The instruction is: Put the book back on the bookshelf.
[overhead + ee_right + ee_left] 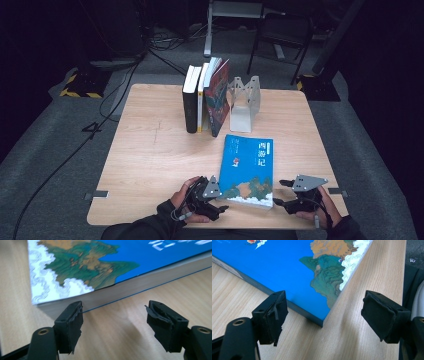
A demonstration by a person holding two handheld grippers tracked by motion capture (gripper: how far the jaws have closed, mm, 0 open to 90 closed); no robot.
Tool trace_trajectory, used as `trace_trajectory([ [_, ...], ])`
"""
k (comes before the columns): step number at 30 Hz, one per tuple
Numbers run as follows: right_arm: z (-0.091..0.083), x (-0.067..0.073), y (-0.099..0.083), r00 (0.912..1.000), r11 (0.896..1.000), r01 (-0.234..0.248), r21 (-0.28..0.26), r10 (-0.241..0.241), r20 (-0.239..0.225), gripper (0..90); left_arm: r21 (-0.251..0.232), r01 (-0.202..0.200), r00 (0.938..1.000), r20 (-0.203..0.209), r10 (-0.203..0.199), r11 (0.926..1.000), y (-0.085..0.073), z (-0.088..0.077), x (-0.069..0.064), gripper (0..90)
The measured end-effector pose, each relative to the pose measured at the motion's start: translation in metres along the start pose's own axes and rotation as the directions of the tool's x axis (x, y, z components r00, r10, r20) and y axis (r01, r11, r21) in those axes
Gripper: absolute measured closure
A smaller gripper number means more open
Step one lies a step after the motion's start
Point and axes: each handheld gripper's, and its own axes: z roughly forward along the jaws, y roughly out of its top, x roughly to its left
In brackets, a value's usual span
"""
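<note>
both grippers flank blue book (248,170) corners

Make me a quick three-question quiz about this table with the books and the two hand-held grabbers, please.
1. True or false: the blue book lies flat on the wooden table.
2. Which thing stands right of the upright books? A) a mug B) a metal bookend C) a lamp
3. Fill in: the jaws of the left gripper and the right gripper both stand ____, gripping nothing.

Key: 1 true. 2 B. 3 open; each sits at a near corner of the blue book, with its pads clear of the book.
</note>
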Motion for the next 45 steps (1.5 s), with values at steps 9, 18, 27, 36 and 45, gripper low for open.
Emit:
trace_trajectory([
  [9, 0.001, 0.001, 0.001, 0.9988, 1.000, 0.003, 0.000, -0.003, -0.048, 26.1, -0.012, -0.011, 0.9999, 0.009, 0.011, 0.9999, 0.006, 0.000, -0.001, 20.8],
  [18, -0.006, 0.001, 0.014, 0.9998, 0.997, 0.000, -0.071, -0.001, -0.021, 25.9, -0.012, -0.047, 0.9986, 0.024, 0.048, 0.9988, 0.019, 0.006, -0.008, 20.9],
  [27, -0.013, 0.001, 0.030, 0.9999, 0.988, -0.005, -0.156, 0.007, 0.014, 25.5, 0.016, -0.068, 0.9976, 0.016, 0.068, 0.9976, 0.040, 0.025, -0.020, 21.1],
  [36, -0.010, -0.001, 0.046, 0.9996, 0.981, 0.003, -0.191, 0.003, 0.027, 25.5, 0.002, -0.022, 0.9995, -0.023, 0.022, 0.9997, 0.061, 0.044, -0.029, 25.2],
  [45, -0.005, -0.002, 0.058, 0.9993, 0.980, -0.004, -0.197, 0.011, 0.035, 23.7, -0.028, 0.046, 0.9921, -0.116, -0.049, 0.9985, 0.070, 0.054, -0.025, 43.8],
])
